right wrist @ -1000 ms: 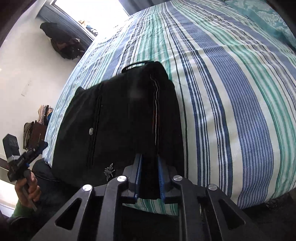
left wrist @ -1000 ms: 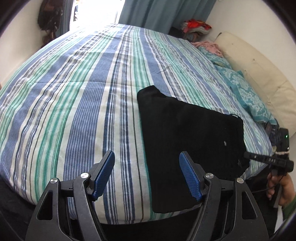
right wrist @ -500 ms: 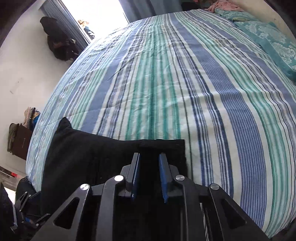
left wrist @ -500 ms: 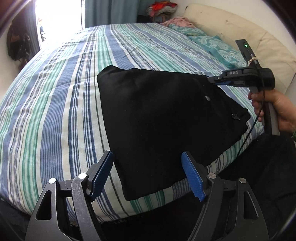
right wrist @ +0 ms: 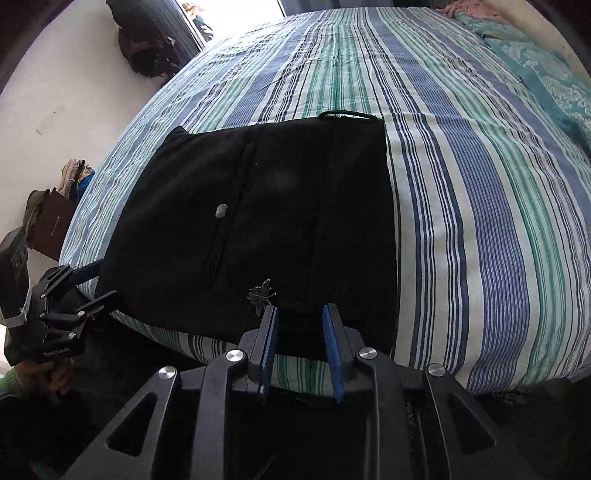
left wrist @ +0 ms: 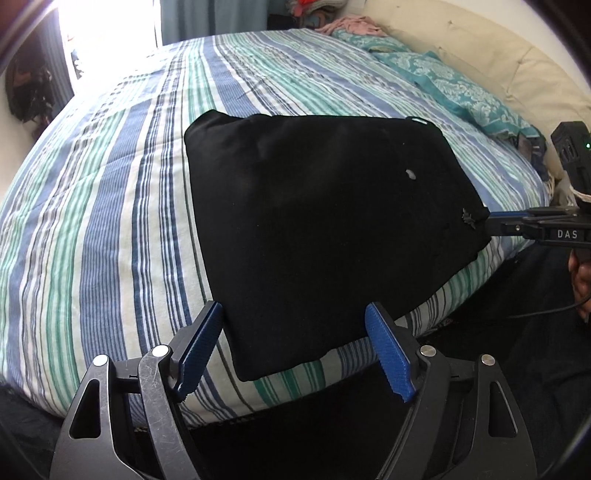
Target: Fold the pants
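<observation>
The black pants [left wrist: 325, 221] lie folded into a flat rectangle on the striped bed [left wrist: 110, 206], near its front edge. My left gripper [left wrist: 295, 339] is open, its blue pads either side of the fold's near corner, holding nothing. My right gripper [right wrist: 300, 332] is open a little at the pants' [right wrist: 258, 221] front edge, by a small embroidered emblem [right wrist: 263, 293]. In the left wrist view the right gripper [left wrist: 495, 223] sits at the pants' right edge. In the right wrist view the left gripper [right wrist: 92, 284] is at the left corner.
Teal patterned pillows [left wrist: 454, 88] and a cream headboard [left wrist: 517, 62] lie along the bed's right side. Clothes are piled at the far end [left wrist: 347, 24]. A brown box with clothes [right wrist: 48, 218] stands on the floor left of the bed. Curtains and a bright window are behind.
My right gripper, shut on the pants' edge before, has laid it down on the bed and opened. The pants now lie flat. My left gripper stayed open and shifted toward the near corner.
</observation>
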The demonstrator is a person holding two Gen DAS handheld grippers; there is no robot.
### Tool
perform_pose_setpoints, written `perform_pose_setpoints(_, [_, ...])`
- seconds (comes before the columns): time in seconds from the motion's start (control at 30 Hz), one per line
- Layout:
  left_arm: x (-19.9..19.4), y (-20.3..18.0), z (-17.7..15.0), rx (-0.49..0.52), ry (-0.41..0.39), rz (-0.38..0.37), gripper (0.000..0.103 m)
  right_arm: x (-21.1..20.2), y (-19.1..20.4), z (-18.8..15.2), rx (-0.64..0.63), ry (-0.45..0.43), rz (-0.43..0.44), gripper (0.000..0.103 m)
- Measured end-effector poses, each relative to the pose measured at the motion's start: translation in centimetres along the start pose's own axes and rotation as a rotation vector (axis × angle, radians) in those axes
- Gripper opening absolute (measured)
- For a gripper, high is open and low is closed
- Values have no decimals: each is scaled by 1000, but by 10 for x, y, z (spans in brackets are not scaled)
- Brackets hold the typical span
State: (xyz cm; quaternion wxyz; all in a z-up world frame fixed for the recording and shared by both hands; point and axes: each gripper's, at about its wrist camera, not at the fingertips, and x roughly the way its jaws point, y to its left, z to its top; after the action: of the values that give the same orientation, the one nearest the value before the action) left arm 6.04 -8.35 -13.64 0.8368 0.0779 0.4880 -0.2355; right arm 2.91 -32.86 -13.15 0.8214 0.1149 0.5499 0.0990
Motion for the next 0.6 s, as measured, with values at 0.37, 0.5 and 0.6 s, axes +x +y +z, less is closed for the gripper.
perform_pose_setpoints(0.37, [30,51,102,-191,-57,62,86,-32,19,24,-35,-155,-27,35])
perform_pose_setpoints(0.5, [78,64,118,-194,54,169,89,6,17,15,-3,-67,-44,36])
perform_pose_setpoints(0.6, [59,70,116,-248,17,150,85,-2,12,9,22,-106,-31,35])
